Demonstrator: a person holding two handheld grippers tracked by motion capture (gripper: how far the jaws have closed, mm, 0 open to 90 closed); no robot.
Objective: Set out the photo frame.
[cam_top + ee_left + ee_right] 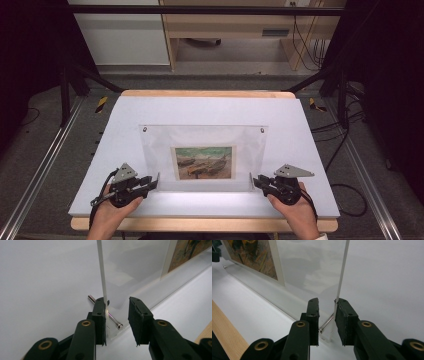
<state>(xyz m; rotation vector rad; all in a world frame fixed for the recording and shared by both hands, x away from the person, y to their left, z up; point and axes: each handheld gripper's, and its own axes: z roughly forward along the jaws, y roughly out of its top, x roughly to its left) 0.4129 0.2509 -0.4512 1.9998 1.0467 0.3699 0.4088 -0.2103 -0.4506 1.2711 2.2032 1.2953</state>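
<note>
High view, frame: a clear acrylic picture frame (203,152) holding a boat painting (204,162) stands tilted near the tabletop's (125,115) front edge, midway between its side edges.
High view, grippers: the left gripper (154,182) sits at the frame's lower left corner, the right gripper (256,181) at its lower right.
Left gripper view: the jaws straddle the panel's edge; one touches it beside a metal standoff pin (110,316), the other stands apart, so no firm grip.
Right gripper view: jaws either side of the panel edge, one touching, a gap at the other; a pin (326,323) lies between.
Handling: likely stiff, light, slippery, scratch-prone; best held at both lower corners.
</note>
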